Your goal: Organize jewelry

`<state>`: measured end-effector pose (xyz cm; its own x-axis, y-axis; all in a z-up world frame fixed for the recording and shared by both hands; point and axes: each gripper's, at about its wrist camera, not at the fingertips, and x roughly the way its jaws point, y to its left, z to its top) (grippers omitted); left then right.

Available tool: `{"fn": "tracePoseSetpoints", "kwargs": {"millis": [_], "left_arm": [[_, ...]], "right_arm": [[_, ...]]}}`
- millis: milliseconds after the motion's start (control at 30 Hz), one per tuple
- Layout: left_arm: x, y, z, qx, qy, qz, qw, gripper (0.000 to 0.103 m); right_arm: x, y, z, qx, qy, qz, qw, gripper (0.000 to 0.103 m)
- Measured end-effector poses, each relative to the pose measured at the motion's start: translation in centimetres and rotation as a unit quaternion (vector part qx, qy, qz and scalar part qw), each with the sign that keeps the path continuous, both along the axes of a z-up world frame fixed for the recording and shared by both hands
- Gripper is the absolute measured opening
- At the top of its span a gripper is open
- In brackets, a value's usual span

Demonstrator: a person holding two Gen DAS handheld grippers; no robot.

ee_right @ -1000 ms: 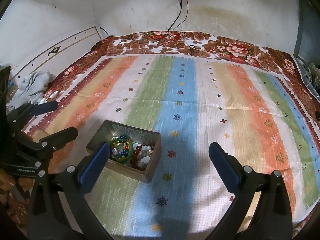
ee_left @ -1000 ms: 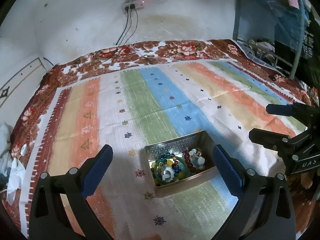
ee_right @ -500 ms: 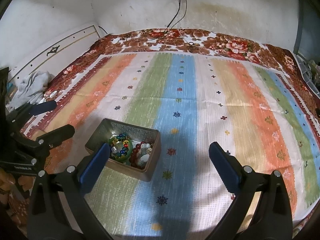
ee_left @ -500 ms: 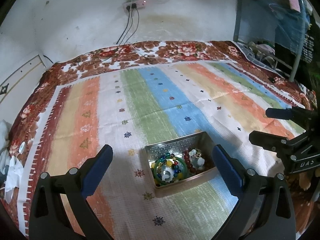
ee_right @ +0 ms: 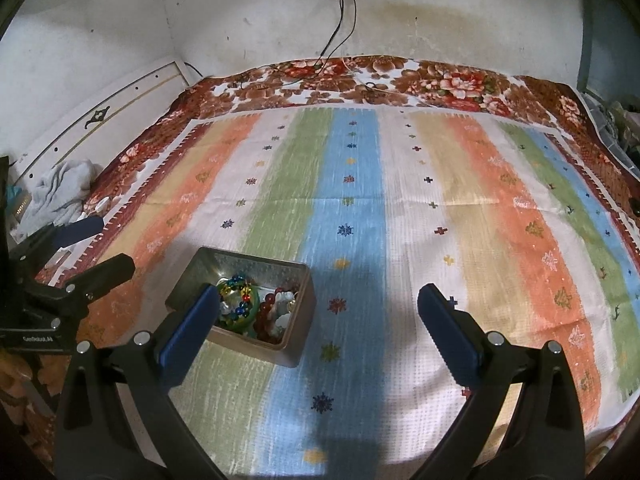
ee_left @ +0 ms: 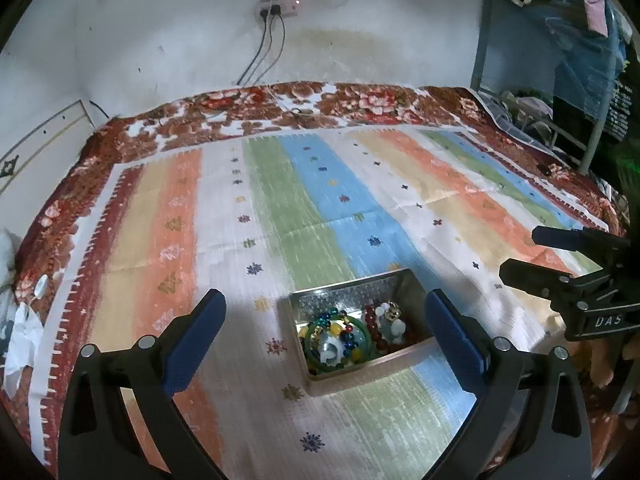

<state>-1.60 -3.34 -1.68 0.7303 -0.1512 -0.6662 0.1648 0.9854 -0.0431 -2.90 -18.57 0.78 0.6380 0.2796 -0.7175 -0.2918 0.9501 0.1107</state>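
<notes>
Left wrist view: left gripper jaws spread wide, nothing between the blue pads; metal tin sits on the striped cloth just ahead of the fingertips, in the gap between them, nearer the right finger; inside the tin, a green beaded bangle on the side toward the left finger, dark red beads and pale white pieces on the side toward the right finger; right gripper visible at far right, above the cloth, fingers apart and empty.

Right wrist view: right gripper also wide, empty; tin lies ahead and left, its near-left corner hidden behind the left pad; whether pad touches tin, cannot tell; left gripper at far left, parted; floral blanket beyond the cloth.
</notes>
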Motion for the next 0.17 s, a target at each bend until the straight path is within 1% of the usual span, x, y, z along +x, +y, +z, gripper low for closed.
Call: {"fn": "tracePoseSetpoints", "kwargs": {"millis": [167], "left_arm": [[-0.08,-0.34,-0.10,0.003,0.003,-0.007,1.0000,0.097]], "right_arm": [[-0.04,0.34,-0.01,-0.001,0.002,0.003,1.000,0.098]]}}
